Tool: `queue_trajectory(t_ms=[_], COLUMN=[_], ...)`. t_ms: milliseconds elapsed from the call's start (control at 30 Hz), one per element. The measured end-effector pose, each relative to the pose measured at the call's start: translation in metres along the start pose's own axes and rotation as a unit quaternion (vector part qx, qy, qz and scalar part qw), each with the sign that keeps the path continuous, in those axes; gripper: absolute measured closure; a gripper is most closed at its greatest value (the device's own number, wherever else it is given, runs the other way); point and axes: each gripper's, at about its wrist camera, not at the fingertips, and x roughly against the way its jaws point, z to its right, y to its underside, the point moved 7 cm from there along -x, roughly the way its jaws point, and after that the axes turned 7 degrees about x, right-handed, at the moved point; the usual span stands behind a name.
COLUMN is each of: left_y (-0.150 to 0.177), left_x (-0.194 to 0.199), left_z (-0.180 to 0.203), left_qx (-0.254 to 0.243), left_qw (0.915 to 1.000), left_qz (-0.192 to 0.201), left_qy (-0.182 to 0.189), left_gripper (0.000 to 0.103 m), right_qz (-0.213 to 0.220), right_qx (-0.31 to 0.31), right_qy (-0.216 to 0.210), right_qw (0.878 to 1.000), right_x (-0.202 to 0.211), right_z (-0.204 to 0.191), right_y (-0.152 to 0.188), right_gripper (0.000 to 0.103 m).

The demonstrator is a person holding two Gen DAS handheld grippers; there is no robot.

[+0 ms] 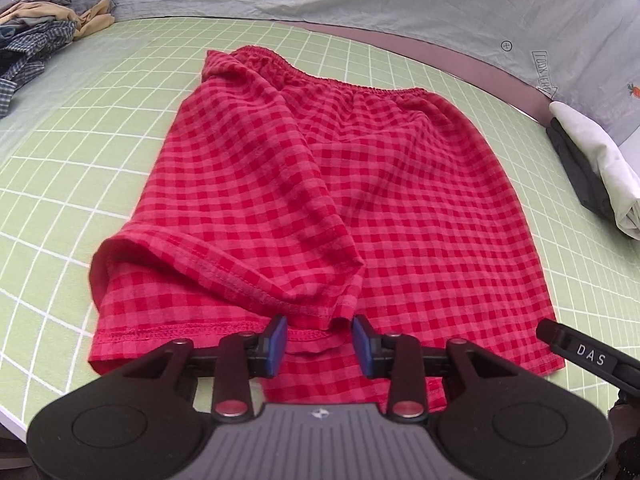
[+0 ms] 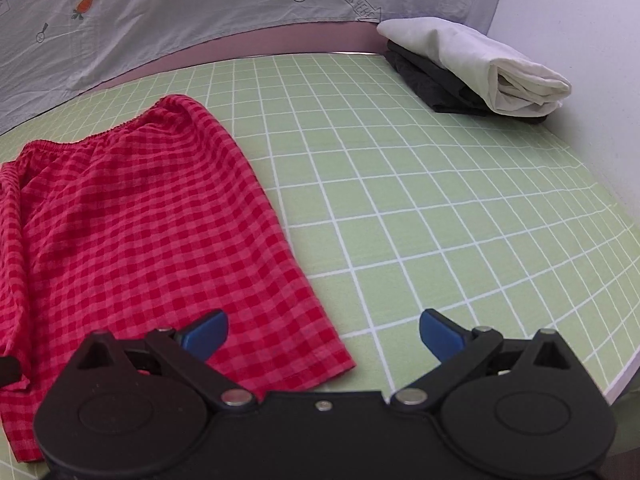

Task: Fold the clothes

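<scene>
Red checked shorts [image 1: 400, 200] lie flat on the green grid mat [image 1: 100, 120], waistband far, leg hems near me. The left leg's upper layer is ridged up, its hem gaping above the lower layer. My left gripper [image 1: 320, 344] hovers at that hem near the crotch, open, its blue pads [image 1: 278, 344] either side of the hem edge with fabric showing between them. In the right wrist view the shorts [image 2: 140, 220] fill the left side. My right gripper [image 2: 324, 334] is wide open at the right leg's near corner, one pad [image 2: 208, 334] over cloth, the other over bare mat.
A heap of unfolded clothes [image 1: 36, 32] sits at the mat's far left. A folded white garment on a dark one [image 2: 472, 68] lies at the far right. A grey printed sheet [image 2: 160, 20] hangs behind. The mat's edge [image 2: 624, 376] runs near right.
</scene>
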Motion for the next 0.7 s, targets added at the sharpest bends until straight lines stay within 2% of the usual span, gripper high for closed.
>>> queue_trajectory(t_ms=[100,233,367,567,700], left_y=[0.006,0.011,0.010,0.009,0.009], left_x=[0.002,0.001,-0.002,-0.006,-0.006], left_z=[-0.015,-0.036,-0.045,-0.041,-0.041], left_qx=[-0.010,-0.019,-0.031,-0.066,-0.072], left_qw=[0.9996,0.9991,0.9989,0.9974,0.9969], left_qz=[-0.008,-0.030,-0.028,-0.022,-0.021], left_qy=[-0.024,-0.023,-0.018,-0.019,-0.021], left_gripper=[0.059,0.059,0.059,0.057,0.057], right_qz=[0.011,0.019,0.031,0.034,0.027], right_qx=[0.004,-0.001,0.008,0.013,0.003], right_qy=[-0.017,-0.036,-0.070,-0.119,-0.152], right_qw=[1.000,0.999,0.997,0.992,0.988], right_x=[0.004,0.016,0.023,0.028,0.028], right_z=[-0.022,-0.054,-0.088,-0.128,-0.140], right_y=[-0.006,-0.008,-0.007,-0.005,-0.004], right_gripper=[0.000,0.000,0.004,0.023,0.044])
